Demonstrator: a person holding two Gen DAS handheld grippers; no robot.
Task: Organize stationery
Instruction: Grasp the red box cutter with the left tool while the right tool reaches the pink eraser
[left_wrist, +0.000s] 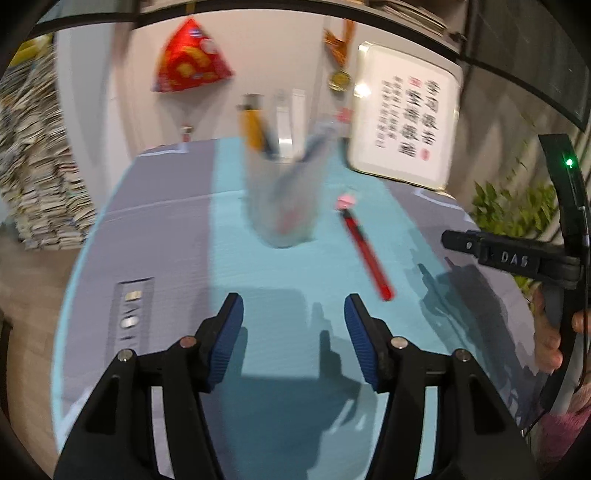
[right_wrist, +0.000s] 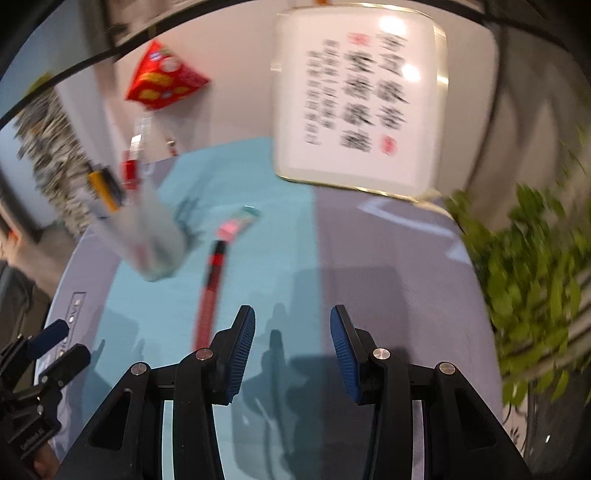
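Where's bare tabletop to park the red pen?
Bare teal mat lies between the open left gripper and the clear plastic pen cup. It is crowded beside the cup, where the red pen and small pink eraser lie.

We see the cup (left_wrist: 282, 199) standing far on the table (left_wrist: 177, 240) with pens (left_wrist: 255, 129) in it, the utility knife (left_wrist: 365, 251) lying right of it, the eraser (left_wrist: 347, 201) just beyond the knife's far end.

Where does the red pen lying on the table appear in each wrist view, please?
Left wrist: the red pen lies right of centre, beside the clear cup.
Right wrist: the red pen lies left of centre, ahead of the left fingertip.
Shared landmark: the framed calligraphy.
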